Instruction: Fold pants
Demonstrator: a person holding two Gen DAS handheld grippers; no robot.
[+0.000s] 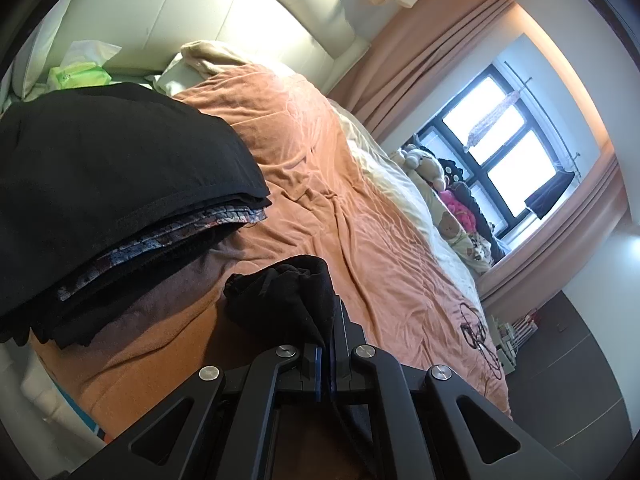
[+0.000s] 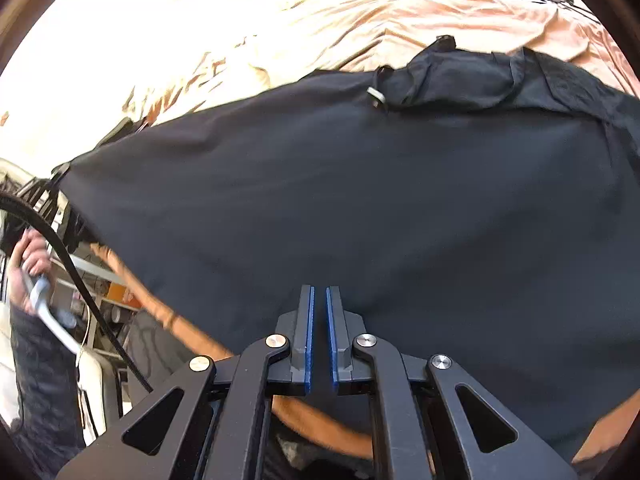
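**On the bed: black pants pinched by the left tool**

On the bed with the orange cover point(image 1: 360, 216) lie the black pants point(image 2: 320, 200), spread wide. The left tool point(image 1: 326, 344) is closed on a bunched edge of the pants point(image 1: 288, 292). The right tool point(image 2: 320, 336) hovers over the flat cloth; its blue pads stand close together and nothing is between them.

No brand or writing can be read in either view; a small pale tag point(image 2: 376, 96) near the waistband is too small to tell.

Only the left view shows a pile of folded dark clothes point(image 1: 112, 184), a green pack point(image 1: 80, 76), soft toys point(image 1: 424, 164) and the window point(image 1: 504, 136). Only the right view shows the person's hand point(image 2: 30, 264) holding a grey handle, and a bare forearm point(image 2: 180, 324) under the cloth.
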